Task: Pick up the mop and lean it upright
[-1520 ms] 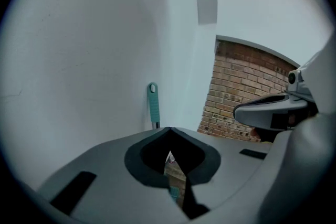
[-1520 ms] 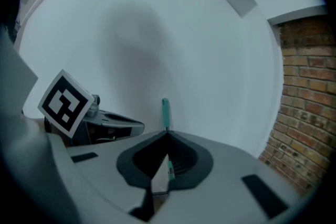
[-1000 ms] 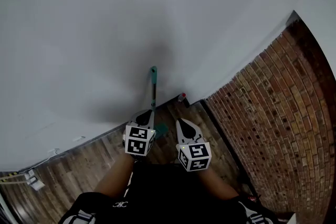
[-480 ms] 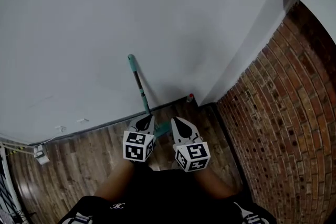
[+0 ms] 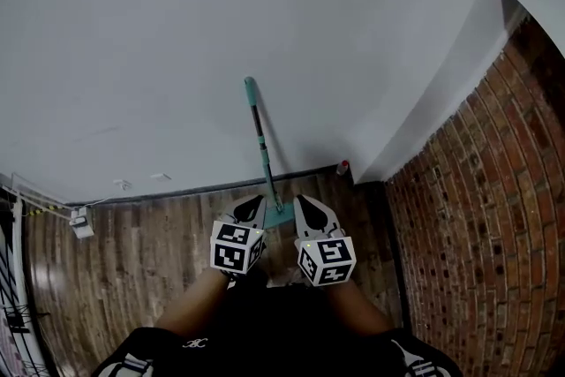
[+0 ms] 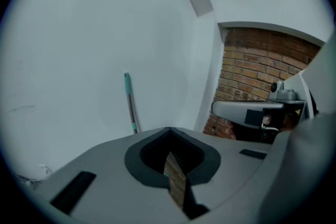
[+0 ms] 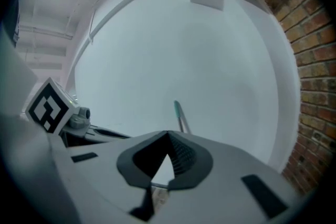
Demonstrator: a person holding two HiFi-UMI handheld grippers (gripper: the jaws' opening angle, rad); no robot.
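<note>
Mop (image 5: 262, 146), teal grip, grey metal shaft, teal head: leans upright at 12 o'clock against the plain white wall (image 5: 132, 57), head on the brown wood-plank floor (image 5: 132, 252). Task judged done; nothing left. Grey left gripper (image 5: 250, 206) and right gripper (image 5: 309, 209) flank the head, both pinched closed on nothing. No legible writing; only marker patterns.

The mop (image 5: 262, 150) stands leaning against the white wall (image 5: 159, 31), teal grip uppermost, slim shaft dark then teal lower down, its teal head on the wooden floor (image 5: 132, 252), near the brick wall (image 5: 477, 216)
</note>
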